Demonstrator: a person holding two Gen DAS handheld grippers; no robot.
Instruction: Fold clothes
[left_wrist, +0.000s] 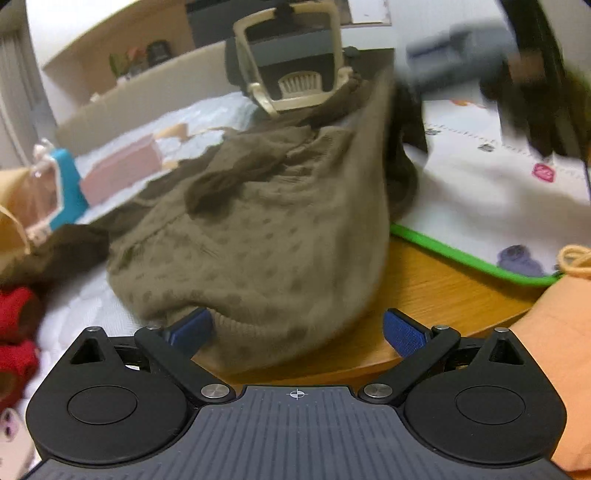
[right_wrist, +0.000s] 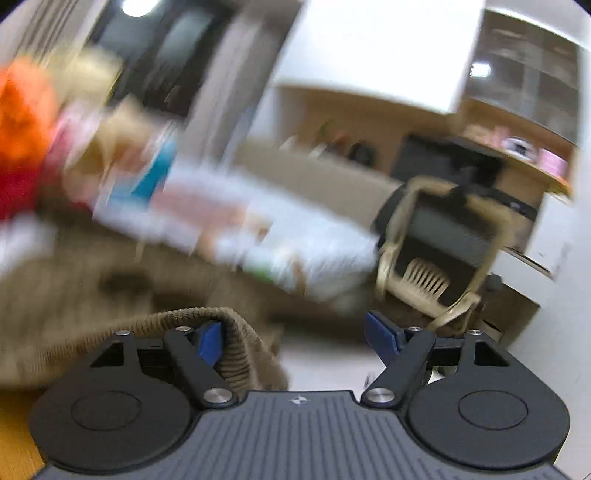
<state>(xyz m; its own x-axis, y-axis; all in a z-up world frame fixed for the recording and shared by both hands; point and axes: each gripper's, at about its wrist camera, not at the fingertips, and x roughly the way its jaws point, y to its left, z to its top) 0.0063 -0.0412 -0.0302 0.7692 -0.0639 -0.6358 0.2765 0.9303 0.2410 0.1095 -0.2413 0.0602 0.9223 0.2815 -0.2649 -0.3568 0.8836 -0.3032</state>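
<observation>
A brown knit sweater (left_wrist: 258, 229) lies heaped on the edge of a wooden table (left_wrist: 424, 291). My left gripper (left_wrist: 297, 330) is open just in front of it. The sweater's ribbed hem sags between the blue pads (left_wrist: 402, 332) and lies over the left one. The sweater's right edge rises steeply towards a blurred grey shape (left_wrist: 461, 48) at the upper right. In the heavily blurred right wrist view, my right gripper (right_wrist: 295, 339) is open. The ribbed hem (right_wrist: 242, 350) hangs draped over its left finger, and the other finger touches nothing.
A white play mat with a green border (left_wrist: 443, 247) lies on the table to the right. A beige chair (left_wrist: 295, 83) stands behind the sweater. A pink box (left_wrist: 122, 173) and a red garment (left_wrist: 18, 332) sit at left. An orange sleeve (left_wrist: 561, 350) is at right.
</observation>
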